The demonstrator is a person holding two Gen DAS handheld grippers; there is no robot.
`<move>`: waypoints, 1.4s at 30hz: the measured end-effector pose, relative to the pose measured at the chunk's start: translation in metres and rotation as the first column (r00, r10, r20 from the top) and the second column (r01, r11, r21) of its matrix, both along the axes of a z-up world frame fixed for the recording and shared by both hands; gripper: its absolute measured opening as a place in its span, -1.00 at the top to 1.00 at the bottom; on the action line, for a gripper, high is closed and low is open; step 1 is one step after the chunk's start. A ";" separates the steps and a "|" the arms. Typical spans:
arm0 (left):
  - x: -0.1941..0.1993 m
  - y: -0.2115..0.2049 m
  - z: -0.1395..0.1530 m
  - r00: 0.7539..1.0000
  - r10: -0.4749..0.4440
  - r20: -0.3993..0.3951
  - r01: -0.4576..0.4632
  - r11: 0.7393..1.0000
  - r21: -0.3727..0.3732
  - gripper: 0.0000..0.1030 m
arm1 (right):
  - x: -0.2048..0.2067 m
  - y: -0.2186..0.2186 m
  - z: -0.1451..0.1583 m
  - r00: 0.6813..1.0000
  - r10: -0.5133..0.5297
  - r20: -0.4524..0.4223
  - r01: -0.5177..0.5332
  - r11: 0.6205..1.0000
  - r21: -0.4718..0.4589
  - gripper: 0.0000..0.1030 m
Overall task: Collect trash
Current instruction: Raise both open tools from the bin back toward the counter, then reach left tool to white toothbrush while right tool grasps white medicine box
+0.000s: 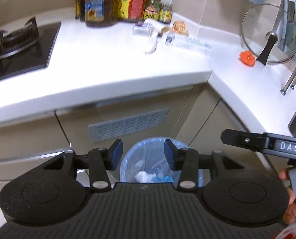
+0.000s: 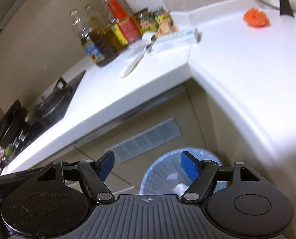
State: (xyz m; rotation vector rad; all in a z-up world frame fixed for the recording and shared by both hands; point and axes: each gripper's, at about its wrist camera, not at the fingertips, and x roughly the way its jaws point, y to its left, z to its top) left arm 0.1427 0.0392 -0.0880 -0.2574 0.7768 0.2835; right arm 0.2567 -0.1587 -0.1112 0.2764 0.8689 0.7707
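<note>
Trash, a crumpled white wad (image 1: 143, 176) and a scrap of blue plastic (image 1: 161, 178), lay in the bottom of the round blue-lined bin (image 1: 128, 159) on the floor below the corner of the white surface (image 1: 108, 67), while more candidates sat up on that surface: a long white printed carton (image 1: 189, 43), a small white-and-purple box (image 1: 142, 27), a pale wrapper-like strip (image 1: 151, 44) and a crumpled orange object (image 1: 247, 58) beside the glass pan lid (image 1: 271, 33). My left tool (image 1: 143, 155) stood moderately parted and my right tool (image 2: 147, 166) wider, neither with anything between the pads. I judged the step to be going for the next piece, and doing it well meant picking one item per tool, approaching low along the surface so a pad slid under a flat carton, and keeping clear of the oil bottles (image 1: 97, 8) and jars crowded behind. Motion blur smeared the labels, so I could not tell which packets were empty. The bin's depth and most of its contents were hidden behind my own tool bodies, and the gas hob (image 1: 18, 45) was cut off at the edge.
</note>
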 end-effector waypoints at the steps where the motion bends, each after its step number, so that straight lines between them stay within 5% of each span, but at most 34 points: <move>1: 0.003 0.000 0.005 1.000 -0.004 0.008 0.004 1.000 0.007 0.19 | 0.002 -0.003 0.003 1.000 -0.009 0.008 0.009 1.000 0.000 -0.47; 21: 0.118 0.054 0.036 0.986 -0.144 0.080 0.138 0.988 0.075 0.10 | 0.097 0.000 0.041 0.974 -0.185 0.131 0.188 0.982 -0.012 -0.54; 42: 0.276 0.098 0.004 0.983 -0.185 0.015 0.183 0.979 0.090 0.10 | 0.247 0.055 0.030 0.962 -0.161 0.222 0.173 0.984 -0.037 -0.53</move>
